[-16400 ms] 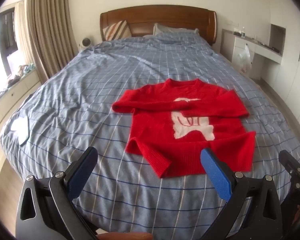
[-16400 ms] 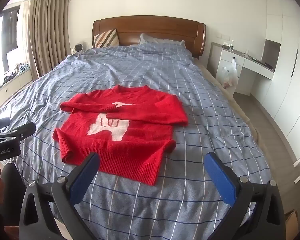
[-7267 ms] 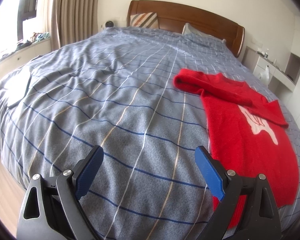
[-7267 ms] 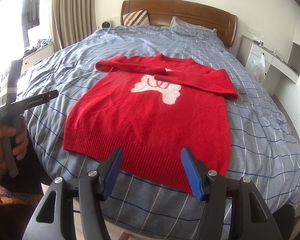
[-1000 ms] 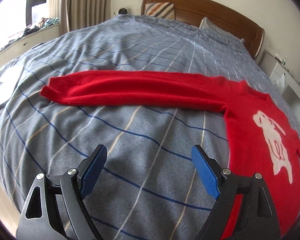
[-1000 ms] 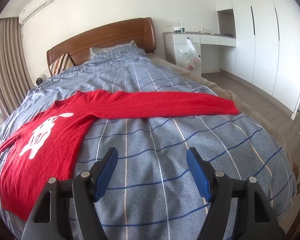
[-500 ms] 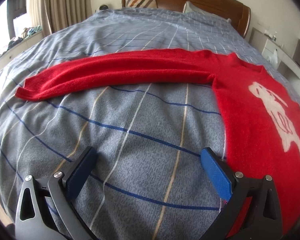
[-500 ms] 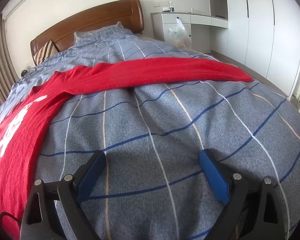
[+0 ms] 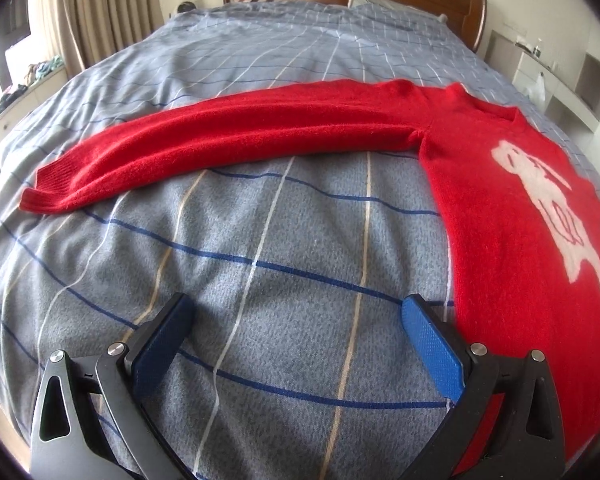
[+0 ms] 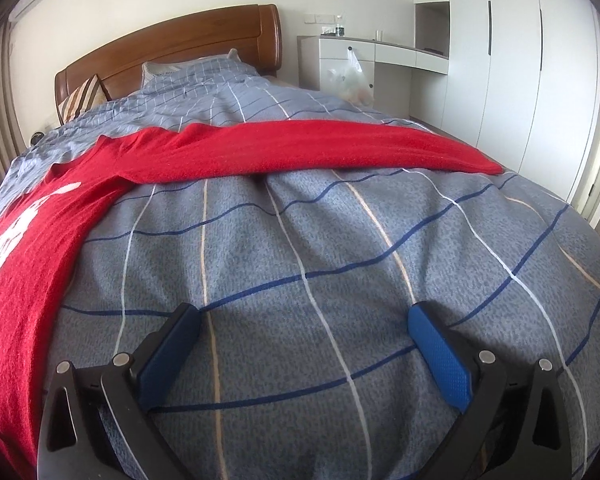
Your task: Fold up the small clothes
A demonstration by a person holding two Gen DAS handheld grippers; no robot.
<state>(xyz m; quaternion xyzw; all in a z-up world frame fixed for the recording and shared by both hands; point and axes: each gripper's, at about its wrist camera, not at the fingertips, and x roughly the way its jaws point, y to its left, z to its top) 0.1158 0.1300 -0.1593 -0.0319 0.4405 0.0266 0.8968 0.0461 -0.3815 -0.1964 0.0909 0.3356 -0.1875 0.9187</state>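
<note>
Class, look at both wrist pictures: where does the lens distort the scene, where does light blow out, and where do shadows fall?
Left wrist view: fisheye bulges the checked duvet and bows the red sweater sleeve; the window at the left edge is overexposed; the left tool casts soft shadows on the cover. Right wrist view: the wooden headboard and wardrobe doors curve; corners go black; focus stays sharp.
</note>
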